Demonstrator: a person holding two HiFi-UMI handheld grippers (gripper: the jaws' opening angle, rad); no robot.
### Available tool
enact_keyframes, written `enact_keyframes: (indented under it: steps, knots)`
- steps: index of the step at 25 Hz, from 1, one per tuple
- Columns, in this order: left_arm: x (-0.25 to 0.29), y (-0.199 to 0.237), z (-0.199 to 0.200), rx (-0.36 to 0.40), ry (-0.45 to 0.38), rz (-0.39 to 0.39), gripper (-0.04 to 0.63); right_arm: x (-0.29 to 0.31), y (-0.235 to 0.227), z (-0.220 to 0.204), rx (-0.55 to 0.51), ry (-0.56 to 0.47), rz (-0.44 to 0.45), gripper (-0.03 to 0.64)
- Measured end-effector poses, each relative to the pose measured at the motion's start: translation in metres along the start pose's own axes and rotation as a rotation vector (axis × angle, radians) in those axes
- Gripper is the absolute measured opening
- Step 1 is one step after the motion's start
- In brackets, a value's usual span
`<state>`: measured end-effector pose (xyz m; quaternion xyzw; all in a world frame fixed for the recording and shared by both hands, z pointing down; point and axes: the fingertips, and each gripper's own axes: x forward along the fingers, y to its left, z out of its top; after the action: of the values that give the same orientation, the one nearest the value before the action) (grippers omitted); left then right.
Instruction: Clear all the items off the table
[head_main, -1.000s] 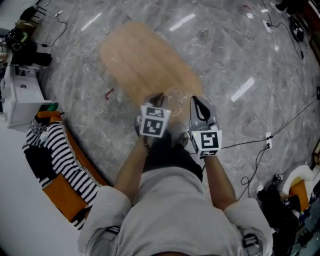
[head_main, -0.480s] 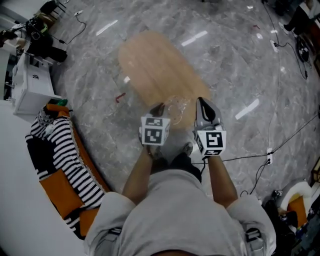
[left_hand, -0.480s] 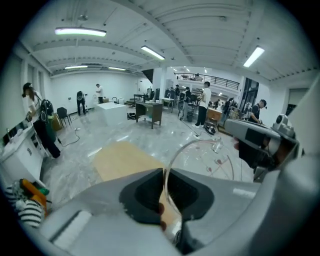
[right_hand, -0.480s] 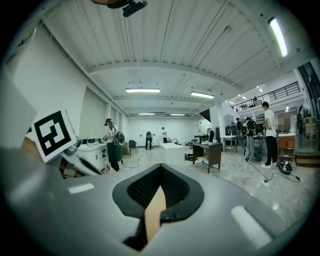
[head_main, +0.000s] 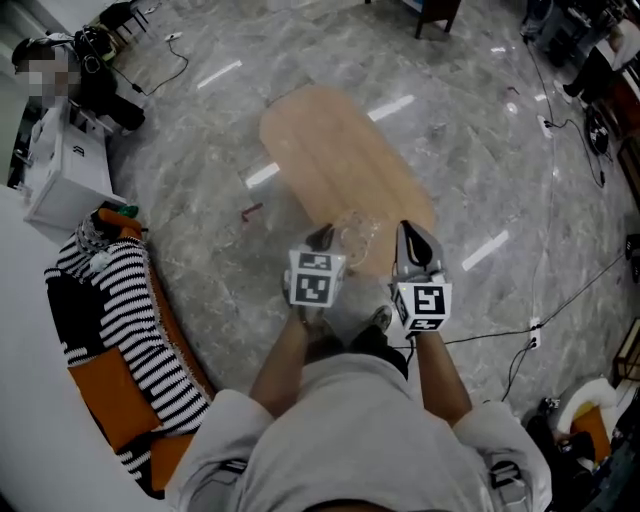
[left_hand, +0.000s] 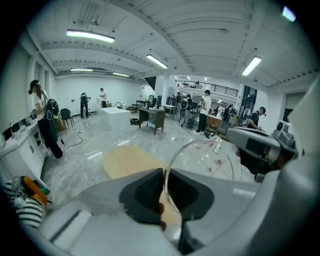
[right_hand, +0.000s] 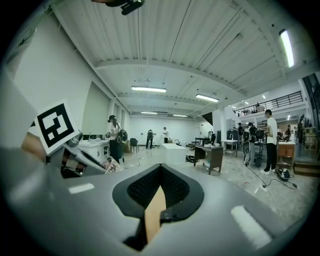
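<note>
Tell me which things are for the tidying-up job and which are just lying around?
For the job: wooden table; clear bowl, pinched at its rim by the left gripper; right gripper, shut and empty.
Just lying about: striped cloth; white cabinet; small red thing on the floor; cable.

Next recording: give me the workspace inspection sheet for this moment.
Surface: oval wooden table, nothing seen on it.
Job's things: clear bowl, held in the air, rim in the left tongs.
Clutter: small red item on the floor; striped cloth by a white cabinet.
Grippers: left tongs shut on the bowl's rim; right tongs shut, empty.
Cables: cables across the floor, right side.
Surroundings: open hall, marble floor, people and desks farther off.
</note>
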<state>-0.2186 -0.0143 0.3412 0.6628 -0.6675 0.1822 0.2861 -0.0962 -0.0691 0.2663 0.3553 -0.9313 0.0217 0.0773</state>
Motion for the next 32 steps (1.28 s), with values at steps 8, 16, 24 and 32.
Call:
enact_keyframes:
  steps: [8,16,24,32]
  knots:
    - [-0.031,0.027,-0.006,-0.007,-0.055,0.006,0.043,-0.011,0.039,0.015,-0.053,-0.042,-0.01,0.006]
    - [-0.037,0.015,0.011,0.006,-0.099,-0.024,0.043,-0.025,0.045,0.031,-0.168,-0.052,-0.022,0.006]
    - [-0.036,-0.011,0.023,0.039,-0.106,-0.064,0.043,-0.037,0.032,0.044,-0.188,-0.061,-0.039,0.006]
    - [-0.015,-0.045,0.016,0.066,-0.088,-0.094,0.043,-0.053,0.005,0.028,-0.189,-0.047,-0.068,0.006]
